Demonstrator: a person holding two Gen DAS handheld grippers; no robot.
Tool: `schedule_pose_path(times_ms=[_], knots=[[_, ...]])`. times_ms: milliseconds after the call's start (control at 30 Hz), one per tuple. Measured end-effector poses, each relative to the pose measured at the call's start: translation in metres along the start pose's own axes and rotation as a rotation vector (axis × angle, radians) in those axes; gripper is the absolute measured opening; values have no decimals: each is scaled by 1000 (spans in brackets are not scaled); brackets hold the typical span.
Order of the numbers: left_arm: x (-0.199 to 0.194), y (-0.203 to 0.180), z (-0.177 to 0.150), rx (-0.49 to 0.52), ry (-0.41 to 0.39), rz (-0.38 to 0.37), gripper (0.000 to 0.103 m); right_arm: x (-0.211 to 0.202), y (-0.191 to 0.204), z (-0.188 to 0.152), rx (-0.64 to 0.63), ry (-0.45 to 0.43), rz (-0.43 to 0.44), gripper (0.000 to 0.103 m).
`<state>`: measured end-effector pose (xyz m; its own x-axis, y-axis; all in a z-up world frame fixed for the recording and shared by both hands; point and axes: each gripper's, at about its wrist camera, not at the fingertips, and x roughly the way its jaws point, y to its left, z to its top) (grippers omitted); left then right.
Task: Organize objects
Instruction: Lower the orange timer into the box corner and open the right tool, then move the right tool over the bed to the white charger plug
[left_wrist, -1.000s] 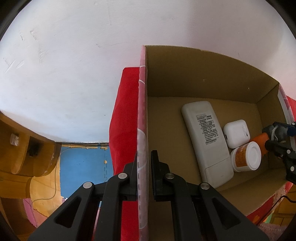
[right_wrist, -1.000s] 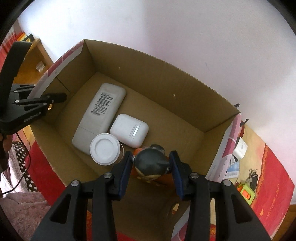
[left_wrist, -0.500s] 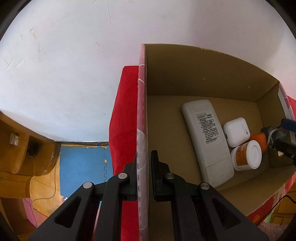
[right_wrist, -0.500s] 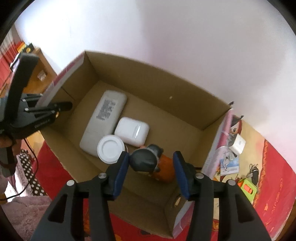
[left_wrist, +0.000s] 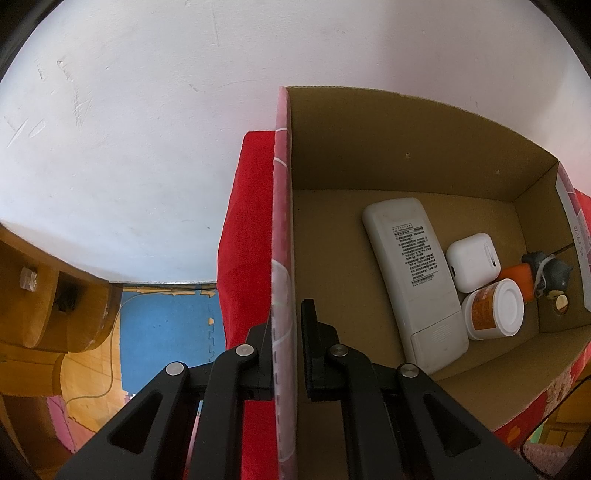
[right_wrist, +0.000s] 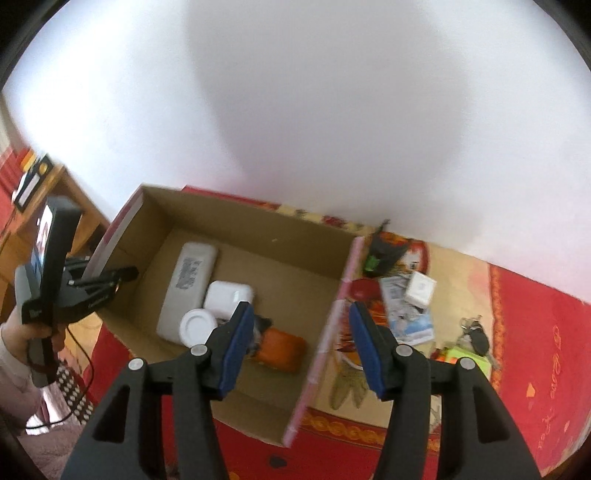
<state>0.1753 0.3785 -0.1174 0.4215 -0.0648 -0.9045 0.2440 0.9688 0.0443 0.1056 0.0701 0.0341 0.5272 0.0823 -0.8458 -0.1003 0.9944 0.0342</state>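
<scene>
While left hand-held gripper (left_wrist: 286, 354) pinches box (right_wrist: 258, 229) wall, steadying it, right hand-held gripper (right_wrist: 301, 341) hangs above, jaws just widened, nothing between. Orange toy (right_wrist: 282, 349) lies in box by jar (left_wrist: 495, 314), earbud case (left_wrist: 472, 260), remote (left_wrist: 412, 275). Remaining clutter, probably keys (right_wrist: 474, 334), on red cloth (right_wrist: 535, 332) outside.

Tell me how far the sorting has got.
Done: remote, white case, jar and orange toy lie in the box. In hand: left claw pinches the box wall; right claw is empty. Left: keys, white cube and clutter outside.
</scene>
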Motion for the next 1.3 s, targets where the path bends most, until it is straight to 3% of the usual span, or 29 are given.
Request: schedule_pose_path(times_ms=[233,433,600,833,1033,1300], knots=[[0,-1,0,3,1,3,9,-5,-55,-10,137,1,-99,54],[3,-3,1,8,4,5,9,9,-99,-32,249,68,-150,54],[3,-5,1,21,7,10,9,31,-118,-52,286,162,-179,54],[4,-8,1,38,16,16,9,46,-134,-65,326,191,-196,54],[5,-10,5,52,19,17,9,49,-134,-41,312,153,-154,57],[5,-14,4,64,17,21,9,99,-116,8,265,163,-121,59]])
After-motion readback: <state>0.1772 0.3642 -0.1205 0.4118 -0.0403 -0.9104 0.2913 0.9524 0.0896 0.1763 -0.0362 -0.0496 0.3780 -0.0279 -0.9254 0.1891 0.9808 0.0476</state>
